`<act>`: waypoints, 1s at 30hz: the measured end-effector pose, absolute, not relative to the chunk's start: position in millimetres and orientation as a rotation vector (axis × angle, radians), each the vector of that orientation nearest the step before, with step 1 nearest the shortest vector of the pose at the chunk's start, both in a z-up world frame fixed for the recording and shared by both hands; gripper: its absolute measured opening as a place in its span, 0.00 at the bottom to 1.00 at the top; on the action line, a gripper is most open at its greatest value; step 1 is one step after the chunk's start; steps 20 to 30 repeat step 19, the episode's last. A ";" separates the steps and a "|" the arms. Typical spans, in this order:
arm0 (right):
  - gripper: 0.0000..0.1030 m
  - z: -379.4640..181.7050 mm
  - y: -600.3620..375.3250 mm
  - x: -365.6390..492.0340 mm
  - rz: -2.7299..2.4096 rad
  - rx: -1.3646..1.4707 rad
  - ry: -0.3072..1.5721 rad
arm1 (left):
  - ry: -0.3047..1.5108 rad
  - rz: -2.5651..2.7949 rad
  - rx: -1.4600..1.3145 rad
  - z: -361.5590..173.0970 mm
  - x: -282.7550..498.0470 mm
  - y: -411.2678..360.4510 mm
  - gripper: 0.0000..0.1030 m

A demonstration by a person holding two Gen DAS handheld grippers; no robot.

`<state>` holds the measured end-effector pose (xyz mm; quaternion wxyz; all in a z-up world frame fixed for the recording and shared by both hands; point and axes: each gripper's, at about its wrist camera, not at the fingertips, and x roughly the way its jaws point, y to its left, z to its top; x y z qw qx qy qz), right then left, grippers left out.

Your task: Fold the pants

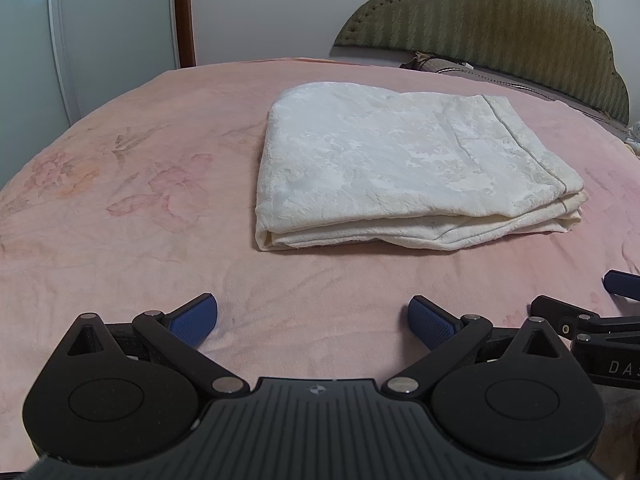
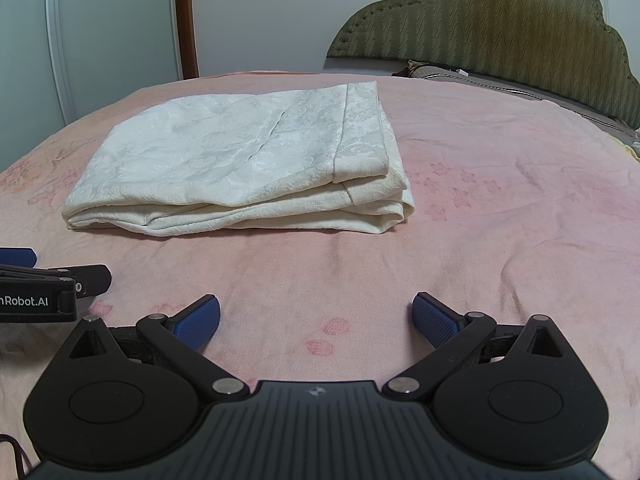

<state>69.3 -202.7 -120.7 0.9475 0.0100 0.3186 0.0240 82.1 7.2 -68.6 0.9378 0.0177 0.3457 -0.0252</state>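
The cream-white pants (image 1: 400, 164) lie folded into a flat stacked rectangle on the pink bedspread (image 1: 140, 208). They also show in the right wrist view (image 2: 248, 156), to the left of centre. My left gripper (image 1: 313, 322) is open and empty, low over the bedspread, well short of the pants' near edge. My right gripper (image 2: 316, 320) is open and empty too, at about the same distance. Each gripper's side shows at the edge of the other's view: the right one (image 1: 600, 316) and the left one (image 2: 44, 280).
A green padded headboard (image 1: 500, 28) stands at the far right with a pillow (image 1: 460, 68) below it. A white wardrobe door (image 1: 100, 32) and a brown wooden post (image 1: 184, 12) are at the far left. The bedspread (image 2: 500, 200) spreads all around the pants.
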 end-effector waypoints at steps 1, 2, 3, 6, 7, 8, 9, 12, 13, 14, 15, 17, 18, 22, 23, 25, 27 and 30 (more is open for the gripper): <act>1.00 -120.7 -202.7 69.2 0.049 0.020 0.649 | 0.706 -0.052 0.035 -68.5 82.1 7.3 1.00; 1.00 -120.7 -202.7 69.2 0.049 0.020 0.649 | 0.707 -0.052 0.035 -68.5 82.1 7.2 1.00; 1.00 -120.7 -202.7 69.3 0.049 0.020 0.649 | 0.708 -0.053 0.036 -68.4 82.3 7.0 1.00; 1.00 -120.8 -202.5 69.6 0.049 0.020 0.649 | 0.709 -0.056 0.036 -68.3 82.6 7.2 1.00; 1.00 -120.7 -202.6 69.2 0.049 0.020 0.649 | 0.709 -0.057 0.036 -68.3 82.9 7.3 1.00; 1.00 -120.7 -202.6 69.2 0.049 0.020 0.649 | 0.709 -0.057 0.036 -68.4 82.9 7.2 1.00; 1.00 -120.7 -202.5 69.3 0.049 0.020 0.649 | 0.710 -0.058 0.035 -68.3 82.9 7.1 1.00; 1.00 -120.8 -202.4 69.6 0.049 0.020 0.649 | 0.709 -0.061 0.036 -68.4 82.8 6.9 1.00; 1.00 -120.8 -202.5 69.2 0.049 0.020 0.649 | 0.708 -0.063 0.036 -68.5 82.9 7.3 1.00; 1.00 -120.8 -202.4 69.5 0.049 0.020 0.649 | 0.707 -0.066 0.034 -68.6 82.7 7.9 1.00; 1.00 -120.8 -202.4 69.4 0.049 0.020 0.649 | 0.705 -0.069 0.032 -68.5 82.6 8.3 1.00; 1.00 -120.8 -202.3 69.6 0.049 0.020 0.649 | 0.704 -0.071 0.028 -68.6 82.7 9.4 1.00; 1.00 -120.8 -202.4 69.4 0.049 0.020 0.649 | 0.705 -0.072 0.030 -68.5 82.8 9.4 1.00; 1.00 -120.8 -202.4 69.5 0.049 0.020 0.649 | 0.706 -0.071 0.033 -68.6 83.3 9.3 1.00; 1.00 -120.8 -202.4 69.5 0.049 0.020 0.649 | 0.706 -0.071 0.033 -68.6 83.3 9.3 1.00; 1.00 -120.8 -202.4 69.5 0.049 0.020 0.649 | 0.706 -0.071 0.033 -68.6 83.3 9.3 1.00; 1.00 -120.8 -202.4 69.5 0.049 0.020 0.649 | 0.706 -0.071 0.033 -68.6 83.3 9.3 1.00; 1.00 -120.8 -202.4 69.5 0.049 0.020 0.649 | 0.706 -0.071 0.033 -68.6 83.3 9.3 1.00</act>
